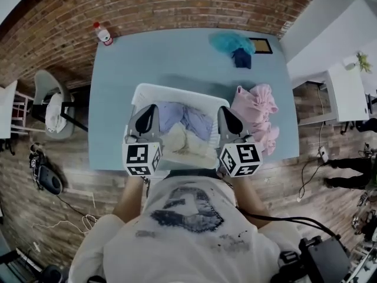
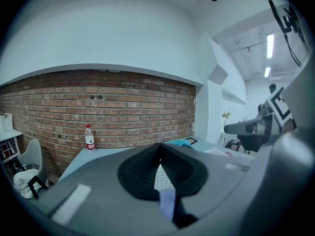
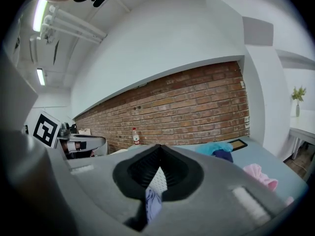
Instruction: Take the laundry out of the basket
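A white laundry basket (image 1: 177, 90) stands on the light blue table (image 1: 171, 55), near its front edge. It holds a lavender cloth (image 1: 182, 118) and a cream cloth (image 1: 185, 143). My left gripper (image 1: 148, 109) hovers over the basket's left side and my right gripper (image 1: 227, 111) over its right side. In the left gripper view the left gripper (image 2: 158, 146) has its tips together with nothing between them; basket mesh and lavender cloth show below. The right gripper (image 3: 158, 147) looks the same in the right gripper view. A pink laundry pile (image 1: 256, 114) lies just right of the basket.
A teal cloth (image 1: 231, 42) and a navy cloth (image 1: 241, 58) lie at the table's far right beside a small framed tablet (image 1: 260, 45). A red-labelled bottle (image 1: 103, 34) stands at the far left corner. Beyond is a brick wall; a chair (image 1: 53, 108) is left of the table.
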{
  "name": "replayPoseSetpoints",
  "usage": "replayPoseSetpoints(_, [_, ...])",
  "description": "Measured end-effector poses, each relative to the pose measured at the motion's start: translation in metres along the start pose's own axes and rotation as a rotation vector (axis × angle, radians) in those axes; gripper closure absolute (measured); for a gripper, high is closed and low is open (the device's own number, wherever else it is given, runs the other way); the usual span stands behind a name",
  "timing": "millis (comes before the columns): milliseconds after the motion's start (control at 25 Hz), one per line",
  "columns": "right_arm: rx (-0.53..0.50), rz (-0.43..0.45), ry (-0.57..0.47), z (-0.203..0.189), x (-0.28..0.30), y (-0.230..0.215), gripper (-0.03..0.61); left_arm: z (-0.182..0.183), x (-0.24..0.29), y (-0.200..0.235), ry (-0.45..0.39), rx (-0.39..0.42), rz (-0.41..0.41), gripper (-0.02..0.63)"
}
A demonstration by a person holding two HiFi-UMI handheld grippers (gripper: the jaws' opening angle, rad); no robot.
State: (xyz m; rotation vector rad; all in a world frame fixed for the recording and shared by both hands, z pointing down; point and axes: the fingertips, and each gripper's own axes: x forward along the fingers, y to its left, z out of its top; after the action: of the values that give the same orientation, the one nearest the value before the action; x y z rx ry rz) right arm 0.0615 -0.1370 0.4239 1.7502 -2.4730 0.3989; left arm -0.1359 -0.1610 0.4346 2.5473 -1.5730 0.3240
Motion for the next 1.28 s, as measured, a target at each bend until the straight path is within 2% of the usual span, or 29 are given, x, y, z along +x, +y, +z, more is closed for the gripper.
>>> replayPoseSetpoints(280, [0.01,-0.021,0.057,-0.018,0.025,0.039,0.581,-0.016,-0.009,0.043,0.012,-0.009,-0.043,0.623])
replayPoseSetpoints(680, [-0.027,0.074,0.186,-0.035,0.072,0.071,0.58,-0.03,-0.001,0.076,0.048,-0.014,-0.079,0.623])
replayPoseSetpoints(920, [-0.073,0.175,0.267,-0.049,0.096,0.084,0.578,-0.033,0.01,0.077,0.05,-0.042,-0.08,0.623])
replayPoseSetpoints(1240, [-0.18,0.322,0.436,-0.089,0.119,0.101,0.575,-0.04,0.02,0.077,0.065,-0.066,-0.068,0.623])
replayPoseSetpoints(1280, [-0.187,0.337,0.456,-0.095,0.12,0.102,0.534,-0.041,0.021,0.077,0.068,-0.065,-0.066,0.623])
